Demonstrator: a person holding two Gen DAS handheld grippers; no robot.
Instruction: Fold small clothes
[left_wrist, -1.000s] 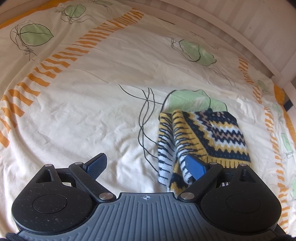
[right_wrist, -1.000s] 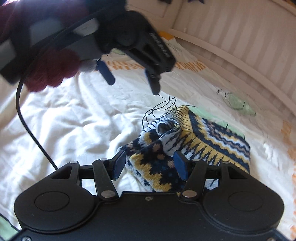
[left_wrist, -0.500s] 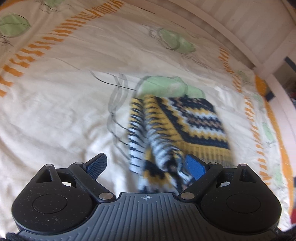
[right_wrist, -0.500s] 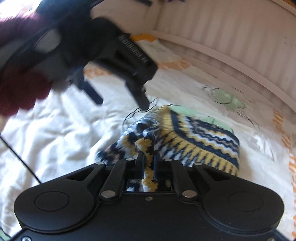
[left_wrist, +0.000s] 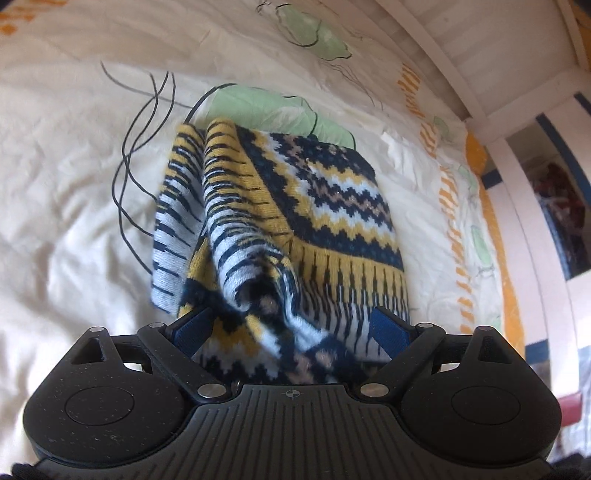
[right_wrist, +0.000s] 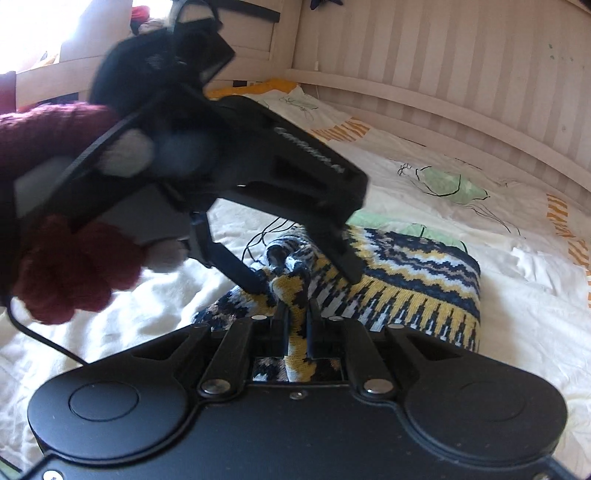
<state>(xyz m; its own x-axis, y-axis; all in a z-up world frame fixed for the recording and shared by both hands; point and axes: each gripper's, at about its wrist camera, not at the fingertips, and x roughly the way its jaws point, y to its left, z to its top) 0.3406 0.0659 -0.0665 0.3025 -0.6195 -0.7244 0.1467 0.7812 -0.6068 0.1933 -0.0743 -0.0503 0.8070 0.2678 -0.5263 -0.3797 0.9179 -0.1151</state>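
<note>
A small knitted sweater (left_wrist: 325, 206) in navy, yellow and white zigzags lies partly folded on the bed; it also shows in the right wrist view (right_wrist: 413, 280). My left gripper (left_wrist: 291, 328) is open, its blue fingers on either side of a raised bunch of the knit. My right gripper (right_wrist: 295, 317) is shut on a fold of the sweater at its near edge. The left gripper also shows in the right wrist view (right_wrist: 303, 277), held by a hand in a maroon sleeve, its fingers astride the same bunch.
The bed sheet (left_wrist: 74, 184) is cream with green leaves and orange stripes. A white slatted bed rail (right_wrist: 443, 74) runs along the far side. A black cable (right_wrist: 37, 332) hangs from the left gripper.
My right gripper has shut on a fold of the sweater and lifted it. My left gripper has moved forward and down, so its open fingers now flank the raised knit.
</note>
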